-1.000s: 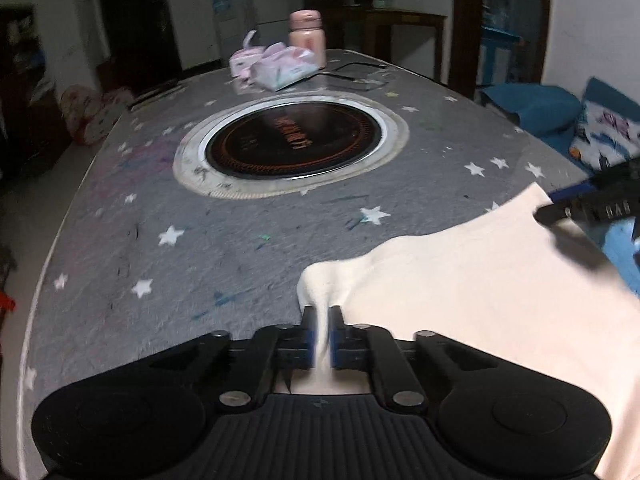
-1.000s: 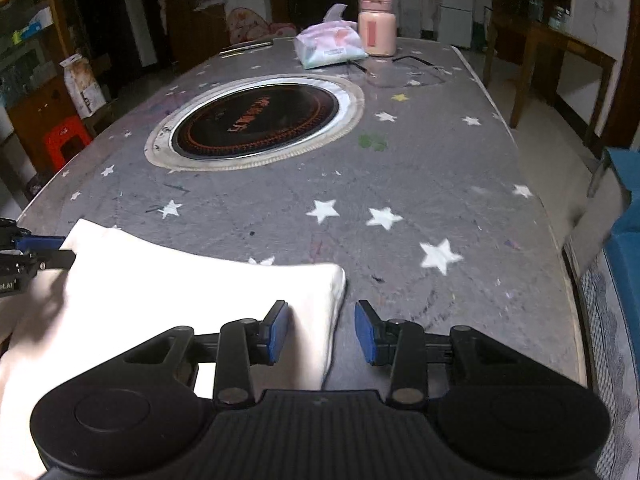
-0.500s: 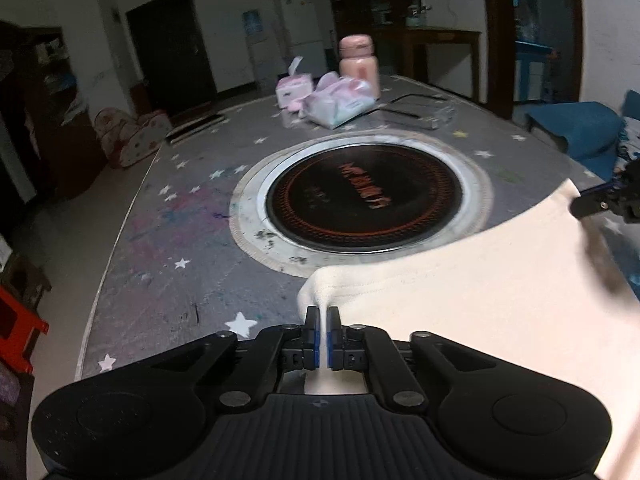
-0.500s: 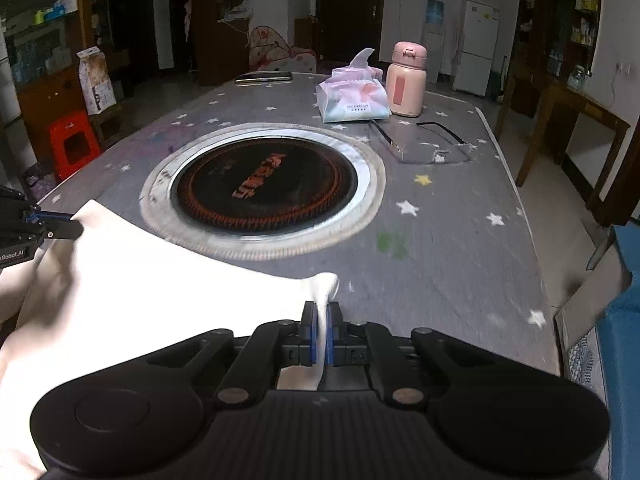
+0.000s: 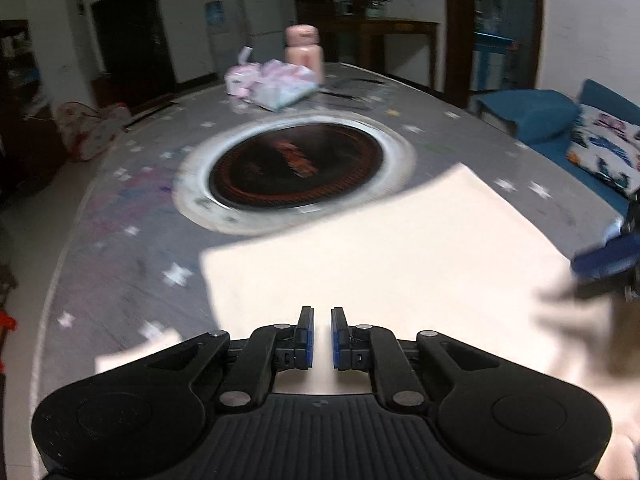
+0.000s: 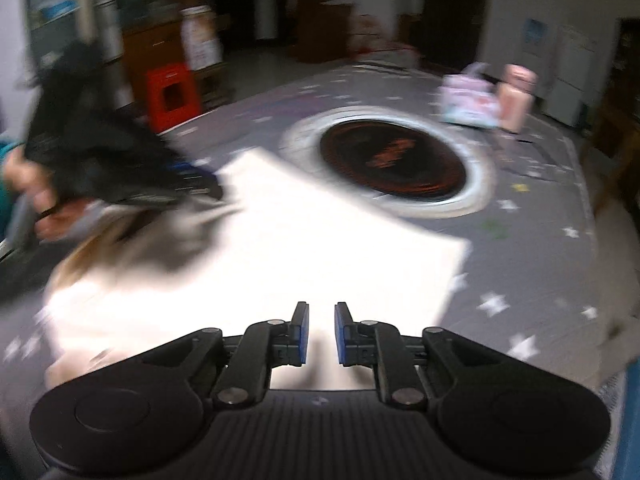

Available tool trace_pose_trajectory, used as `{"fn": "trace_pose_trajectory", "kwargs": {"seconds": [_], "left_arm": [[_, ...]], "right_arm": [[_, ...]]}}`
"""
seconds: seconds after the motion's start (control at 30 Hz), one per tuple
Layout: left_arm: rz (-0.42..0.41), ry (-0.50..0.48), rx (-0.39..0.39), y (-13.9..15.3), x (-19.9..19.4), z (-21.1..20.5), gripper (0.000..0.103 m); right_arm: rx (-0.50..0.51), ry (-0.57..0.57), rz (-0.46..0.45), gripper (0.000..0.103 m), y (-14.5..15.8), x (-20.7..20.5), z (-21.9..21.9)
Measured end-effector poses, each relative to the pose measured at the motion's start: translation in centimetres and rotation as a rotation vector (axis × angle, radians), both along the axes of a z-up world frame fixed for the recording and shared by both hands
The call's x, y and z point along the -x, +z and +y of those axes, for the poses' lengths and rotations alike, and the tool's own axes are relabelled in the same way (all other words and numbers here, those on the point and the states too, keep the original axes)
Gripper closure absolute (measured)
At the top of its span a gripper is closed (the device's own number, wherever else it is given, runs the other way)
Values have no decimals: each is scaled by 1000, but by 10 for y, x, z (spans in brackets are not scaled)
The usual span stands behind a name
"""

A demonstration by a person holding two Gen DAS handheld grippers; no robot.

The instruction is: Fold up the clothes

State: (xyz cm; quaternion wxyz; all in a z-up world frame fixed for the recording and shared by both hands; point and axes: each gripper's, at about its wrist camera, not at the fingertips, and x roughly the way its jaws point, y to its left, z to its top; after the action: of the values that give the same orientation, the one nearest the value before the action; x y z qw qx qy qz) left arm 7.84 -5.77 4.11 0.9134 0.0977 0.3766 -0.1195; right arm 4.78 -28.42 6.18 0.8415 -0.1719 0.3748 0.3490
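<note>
Cream cloth (image 5: 384,256), folded into a flat rectangle, lies on my grey star-print worktop (image 5: 120,240) near the front edge, its far edge just short of the round black cooktop ring (image 5: 296,168) sunk in the middle. My left gripper (image 5: 321,334) hangs over the cloth's near side with jaws slightly spread, nothing between them. Same deal with my right gripper (image 6: 321,334): jaws apart a bit, gripping nothing, cloth underneath. Everything's pretty motion-blurred. At the far edge of the worktop sit a tissue pack (image 5: 276,84) and a pink bottle (image 5: 303,54), side by side.
</note>
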Motion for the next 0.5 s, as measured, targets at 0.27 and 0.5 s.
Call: {"fn": "trace_pose_trajectory", "kwargs": {"seconds": [0.27,0.5], "left_arm": [[23,0,59,-13,28,-10,93],[11,4,57,-15,37,-11,90]], "right_arm": [[76,219,45,75,-24,76,31],[104,282,-43,75,-33,94,55]]}}
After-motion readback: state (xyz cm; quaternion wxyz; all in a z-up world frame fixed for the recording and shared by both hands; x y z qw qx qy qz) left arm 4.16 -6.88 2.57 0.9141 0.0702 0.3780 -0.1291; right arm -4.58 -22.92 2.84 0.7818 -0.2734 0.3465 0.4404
